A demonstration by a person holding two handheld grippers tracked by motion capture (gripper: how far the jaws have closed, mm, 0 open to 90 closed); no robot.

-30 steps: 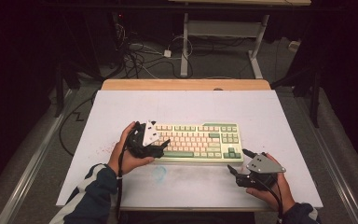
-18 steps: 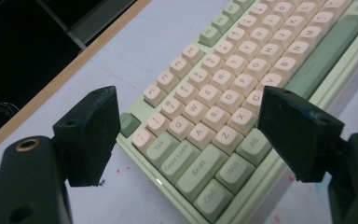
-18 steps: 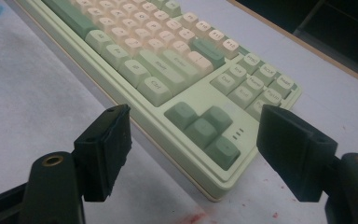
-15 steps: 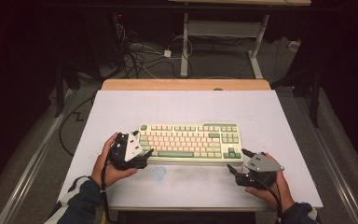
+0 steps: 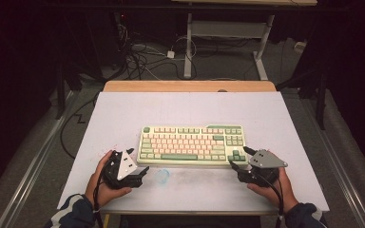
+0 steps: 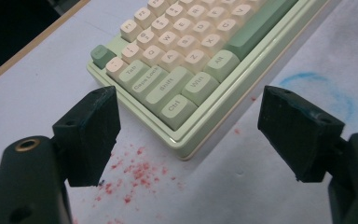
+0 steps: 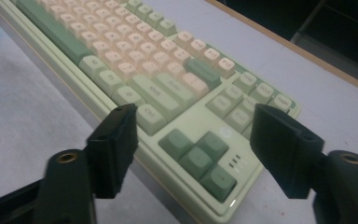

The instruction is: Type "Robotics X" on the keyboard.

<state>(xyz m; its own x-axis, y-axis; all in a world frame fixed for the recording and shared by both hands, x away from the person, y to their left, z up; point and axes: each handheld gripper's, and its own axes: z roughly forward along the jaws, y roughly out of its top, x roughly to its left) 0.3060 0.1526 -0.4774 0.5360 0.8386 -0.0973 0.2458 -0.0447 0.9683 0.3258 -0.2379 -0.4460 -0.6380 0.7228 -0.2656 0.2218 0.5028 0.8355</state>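
Keyboard (image 5: 192,145) lies flat mid-table on the white sheet (image 5: 285,118), ungripped. Your left gripper (image 5: 140,167) stands wide at its near-left corner; your right gripper (image 5: 236,157), jaws just narrowing, straddles the near-right corner. Grasping and moving remain.

In the high view, light falls from above onto the white counter (image 5: 195,114), while the room around it sinks into near black. Shadows are soft and short. Both gripper views are dim and slightly grainy; the far keys of the keyboard (image 7: 168,84) blur, perhaps from shallow focus. No glare.
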